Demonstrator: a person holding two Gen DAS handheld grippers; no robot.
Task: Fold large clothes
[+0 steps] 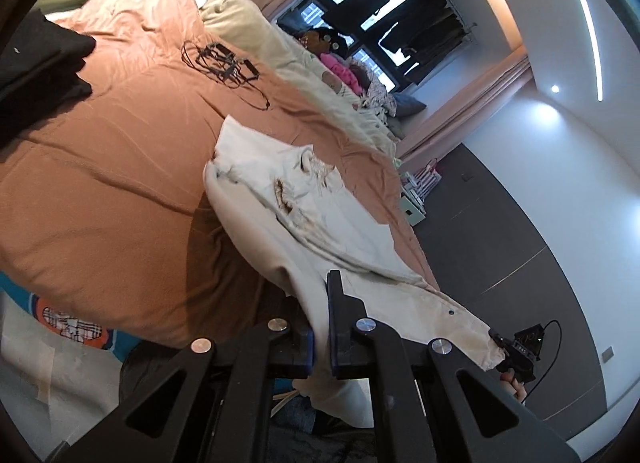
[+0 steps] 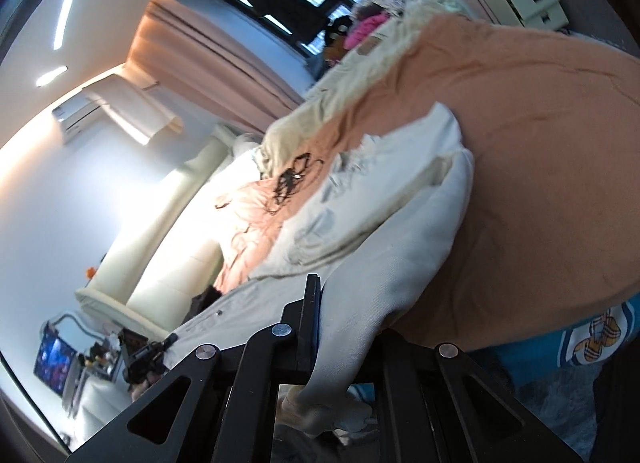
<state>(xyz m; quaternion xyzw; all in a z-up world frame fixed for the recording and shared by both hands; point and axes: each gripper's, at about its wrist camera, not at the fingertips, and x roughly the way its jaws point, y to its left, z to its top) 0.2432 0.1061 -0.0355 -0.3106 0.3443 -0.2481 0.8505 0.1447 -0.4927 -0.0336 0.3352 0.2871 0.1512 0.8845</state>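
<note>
Risk of slippage: cream garment (image 1: pixel 320 219) clamped at its near edge by fully closed left hand-held gripper (image 1: pixel 321 327) and right hand-held gripper (image 2: pixel 320 323), far end trailing on bed (image 1: pixel 120 183), liable to snag cables (image 1: pixel 224 61).

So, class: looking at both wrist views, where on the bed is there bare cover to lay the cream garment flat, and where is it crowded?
Bare: the orange bedcover between the black clothes, the cable tangle and the cream garment. Crowded: the far edge, with the cream blanket and a pink pile. Both the left gripper and the right gripper hold the garment.
</note>
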